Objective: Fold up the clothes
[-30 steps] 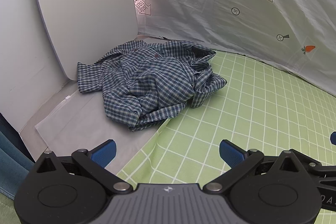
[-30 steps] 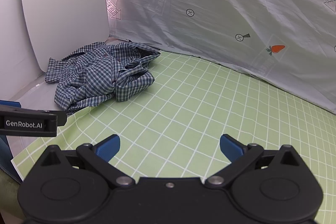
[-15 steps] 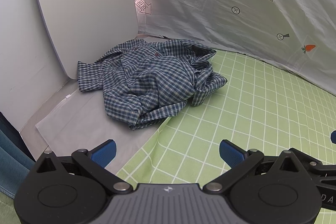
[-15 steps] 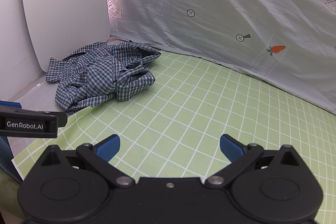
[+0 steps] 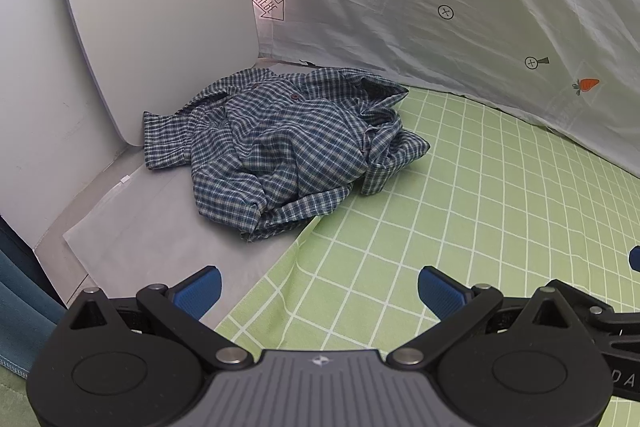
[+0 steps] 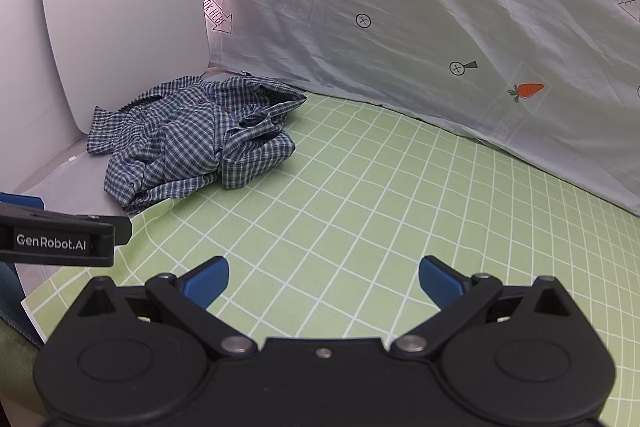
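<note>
Left wrist view: one crumpled blue plaid shirt [image 5: 288,147], unfolded, heaped against white board [image 5: 152,19], half on green grid mat [image 5: 480,211]; left gripper [image 5: 318,287] and right gripper [image 6: 323,281], jaws wide, empty, well short of shirt, presumably poised for first grasp.

A pale sheet [image 6: 460,39] printed with carrots, arrows and crossed circles hangs as the backdrop. A curved white board [image 5: 160,19] stands at the left corner. A green cloth [image 6: 380,195] with white grid lines covers the surface, beside a bare grey-white strip [image 5: 160,223].
</note>
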A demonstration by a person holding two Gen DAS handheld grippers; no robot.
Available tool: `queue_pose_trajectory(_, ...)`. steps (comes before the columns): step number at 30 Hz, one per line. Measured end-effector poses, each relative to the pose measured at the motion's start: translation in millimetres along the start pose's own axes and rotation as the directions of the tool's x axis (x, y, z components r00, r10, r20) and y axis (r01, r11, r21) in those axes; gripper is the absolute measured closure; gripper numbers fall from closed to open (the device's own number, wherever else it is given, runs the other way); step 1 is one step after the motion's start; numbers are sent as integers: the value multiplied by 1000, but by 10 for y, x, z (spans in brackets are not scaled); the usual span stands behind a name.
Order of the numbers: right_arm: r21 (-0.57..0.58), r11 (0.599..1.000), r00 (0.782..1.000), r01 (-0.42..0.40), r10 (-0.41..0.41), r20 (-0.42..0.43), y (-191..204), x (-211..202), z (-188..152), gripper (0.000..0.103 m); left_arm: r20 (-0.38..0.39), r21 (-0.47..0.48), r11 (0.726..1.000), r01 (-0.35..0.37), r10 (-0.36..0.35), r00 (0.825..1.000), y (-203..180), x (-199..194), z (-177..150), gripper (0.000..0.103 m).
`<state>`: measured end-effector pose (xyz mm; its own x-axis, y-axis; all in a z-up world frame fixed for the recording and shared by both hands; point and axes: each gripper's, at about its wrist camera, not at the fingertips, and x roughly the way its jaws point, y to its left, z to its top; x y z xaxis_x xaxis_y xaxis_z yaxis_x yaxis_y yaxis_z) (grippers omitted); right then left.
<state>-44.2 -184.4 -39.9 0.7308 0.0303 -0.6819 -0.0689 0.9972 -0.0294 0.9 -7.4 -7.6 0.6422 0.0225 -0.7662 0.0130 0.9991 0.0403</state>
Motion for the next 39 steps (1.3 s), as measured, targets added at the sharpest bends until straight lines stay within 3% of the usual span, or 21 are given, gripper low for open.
queue_pose_trajectory(16,11,1000,998,12,-11,-59,-30,342,131,1,-72,-1,1000,-6,6,997,-18,321,119,0)
queue_pose_trajectory(27,6,999,996,32,-31,-89,103,1228,675,1,-107,-30,996,-79,76,991,411,1156,709,0)
queue_pose_trajectory(34,-49,997,988,-64,56,-142,349,2048,1098,10,-199,-108,990,-90,67,978,914,1823,944,0)
queue_pose_trajectory(37,-58,991,979,-124,113,-170,509,2338,1197,18,-228,-160,985,-68,30,973,1064,2038,986,2)
queue_pose_trajectory(39,-59,986,971,-158,144,-191,596,2498,1227,24,-231,-209,977,-29,-21,973,1142,2126,982,10)
